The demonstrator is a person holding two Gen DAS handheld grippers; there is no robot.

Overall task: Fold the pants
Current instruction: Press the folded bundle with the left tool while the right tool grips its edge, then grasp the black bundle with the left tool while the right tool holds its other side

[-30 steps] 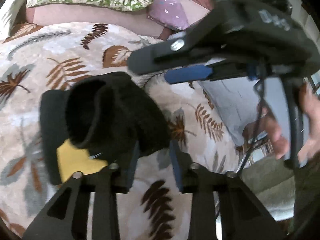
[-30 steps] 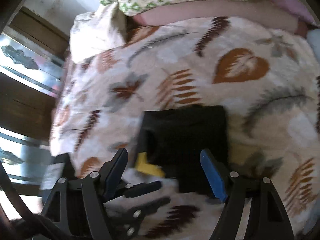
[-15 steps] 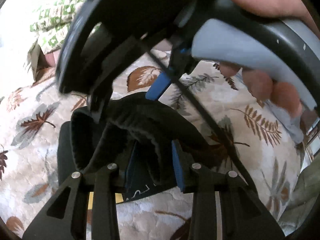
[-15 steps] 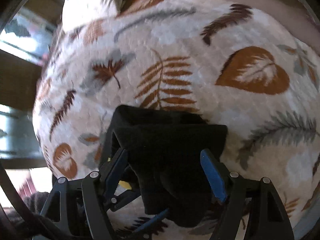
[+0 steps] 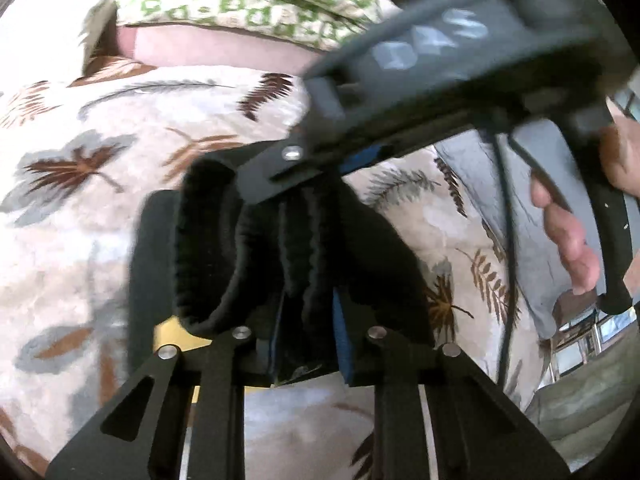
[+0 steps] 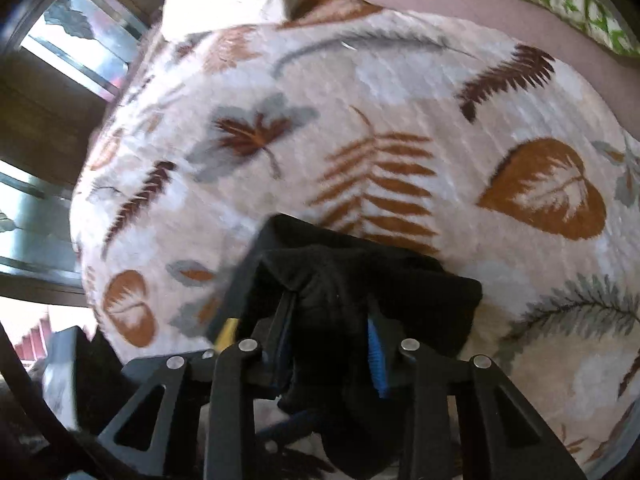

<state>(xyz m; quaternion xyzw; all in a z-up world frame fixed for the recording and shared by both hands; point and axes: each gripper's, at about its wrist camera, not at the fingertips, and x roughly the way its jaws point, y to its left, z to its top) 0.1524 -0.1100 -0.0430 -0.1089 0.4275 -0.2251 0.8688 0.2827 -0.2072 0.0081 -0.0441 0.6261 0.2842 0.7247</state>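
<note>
The black pants (image 5: 248,248) are bunched in thick folds above the leaf-print bedspread (image 5: 80,200). My left gripper (image 5: 306,320) is shut on a wad of the black cloth, which fills the gap between its blue pads. My right gripper (image 6: 332,332) is shut on the far end of the same pants (image 6: 360,280). Its body also shows in the left wrist view (image 5: 440,68), crossing above the pants with the person's hand on the handle. A yellow patch (image 5: 176,332) shows under the cloth.
A green-patterned blanket (image 5: 256,0) and a pink one (image 5: 208,48) lie at the far end of the bed. A grey garment (image 5: 500,184) lies to the right. The bed's left edge (image 6: 92,184) drops toward dark wood furniture and windows.
My right gripper came in over the pants and shut on them; it was open one second ago. The left gripper kept its hold and the cloth is bunched higher.
</note>
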